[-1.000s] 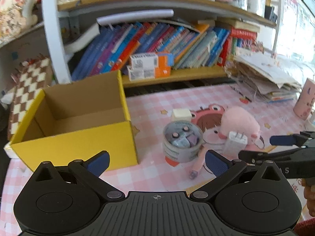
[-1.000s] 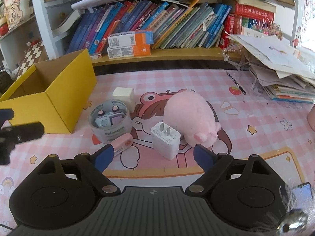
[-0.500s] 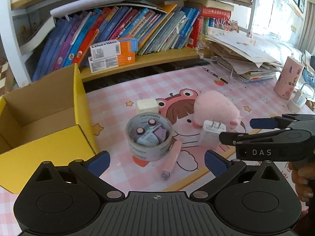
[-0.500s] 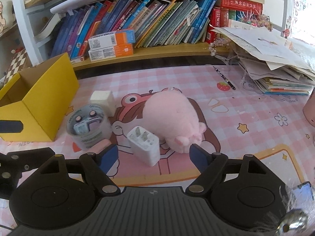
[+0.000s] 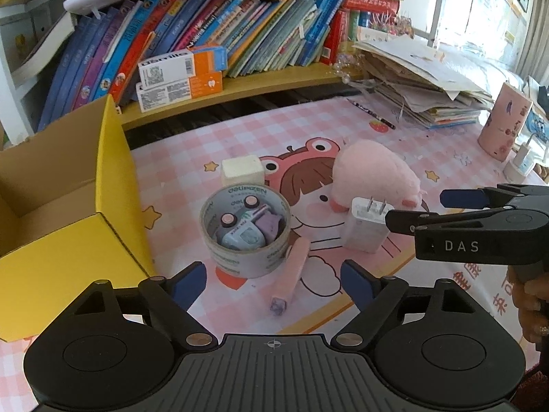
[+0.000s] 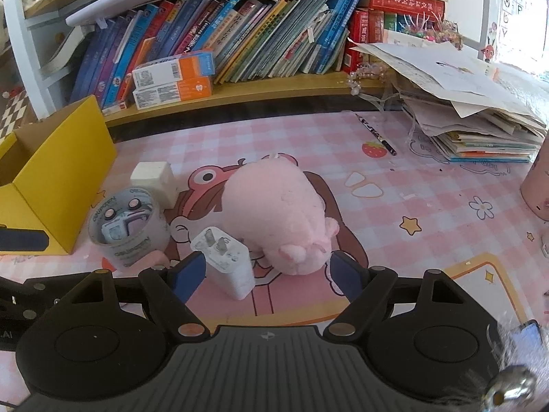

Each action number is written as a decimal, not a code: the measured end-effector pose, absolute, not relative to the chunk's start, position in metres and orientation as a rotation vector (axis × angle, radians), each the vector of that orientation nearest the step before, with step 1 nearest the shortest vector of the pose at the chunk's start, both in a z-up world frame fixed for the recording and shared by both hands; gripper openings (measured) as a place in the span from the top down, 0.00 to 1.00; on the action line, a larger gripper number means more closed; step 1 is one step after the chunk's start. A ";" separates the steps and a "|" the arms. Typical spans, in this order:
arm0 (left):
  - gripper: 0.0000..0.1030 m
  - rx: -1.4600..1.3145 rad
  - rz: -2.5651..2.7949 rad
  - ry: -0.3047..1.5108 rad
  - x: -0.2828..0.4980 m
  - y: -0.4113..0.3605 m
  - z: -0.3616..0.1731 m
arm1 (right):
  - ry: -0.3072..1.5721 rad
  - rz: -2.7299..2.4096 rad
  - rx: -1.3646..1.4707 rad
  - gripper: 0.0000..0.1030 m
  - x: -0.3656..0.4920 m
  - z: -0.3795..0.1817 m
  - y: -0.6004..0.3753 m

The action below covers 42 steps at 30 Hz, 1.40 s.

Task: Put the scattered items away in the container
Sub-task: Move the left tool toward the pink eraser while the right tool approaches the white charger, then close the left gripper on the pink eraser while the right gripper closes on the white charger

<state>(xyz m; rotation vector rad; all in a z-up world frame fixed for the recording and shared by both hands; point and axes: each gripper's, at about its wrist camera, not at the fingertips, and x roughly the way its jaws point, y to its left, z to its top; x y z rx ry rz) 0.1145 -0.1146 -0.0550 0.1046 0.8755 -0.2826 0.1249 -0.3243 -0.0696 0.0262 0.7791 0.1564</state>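
The open yellow cardboard box (image 5: 85,226) stands at the left, also in the right wrist view (image 6: 51,171). Beside it sits a tape roll (image 5: 245,233) with a small toy car inside, a pink tube (image 5: 291,274), a white cube (image 5: 242,170), a white charger plug (image 5: 365,225) and a pink plush pig (image 5: 374,171). My left gripper (image 5: 274,283) is open and empty, just before the tape roll and pink tube. My right gripper (image 6: 267,273) is open and empty, its fingers either side of the charger (image 6: 226,261) and the pig (image 6: 274,206).
A shelf of books (image 5: 206,41) and two orange-white cartons (image 5: 182,75) run along the back. A stack of papers (image 5: 422,86), a pencil (image 6: 375,134) and a pink cup (image 5: 504,123) lie to the right on the pink checked mat (image 6: 394,213).
My left gripper has swung right from the box and closed in on the tape roll. My right gripper has moved forward to the charger and pig. Both stay open.
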 end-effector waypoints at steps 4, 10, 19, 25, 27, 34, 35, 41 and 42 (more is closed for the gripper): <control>0.20 0.108 -0.288 0.886 0.117 -0.116 -0.058 | 0.785 0.155 0.016 0.23 0.127 -0.072 -0.324; 0.20 0.106 -0.288 0.896 0.120 -0.118 -0.063 | 0.786 0.156 0.010 0.23 0.130 -0.073 -0.325; 0.34 0.108 -0.309 0.929 0.127 -0.122 -0.072 | 0.764 0.167 -0.007 0.23 0.128 -0.069 -0.320; 0.50 0.127 -0.344 0.971 0.129 -0.127 -0.083 | 0.771 0.200 0.000 0.27 0.127 -0.070 -0.316; 0.54 0.133 -0.346 0.977 0.131 -0.127 -0.085 | 0.778 0.207 0.002 0.30 0.128 -0.071 -0.315; 0.55 0.154 -0.340 0.995 0.136 -0.129 -0.094 | 0.804 0.281 0.039 0.36 0.131 -0.073 -0.311; 0.55 0.157 -0.340 0.997 0.137 -0.129 -0.096 | 0.816 0.302 0.054 0.36 0.133 -0.075 -0.310; 0.56 0.149 -0.346 1.007 0.142 -0.131 -0.101 | 0.875 0.327 0.065 0.37 0.143 -0.086 -0.303; 0.56 0.145 -0.348 1.009 0.142 -0.131 -0.101 | 0.877 0.326 0.060 0.37 0.144 -0.087 -0.302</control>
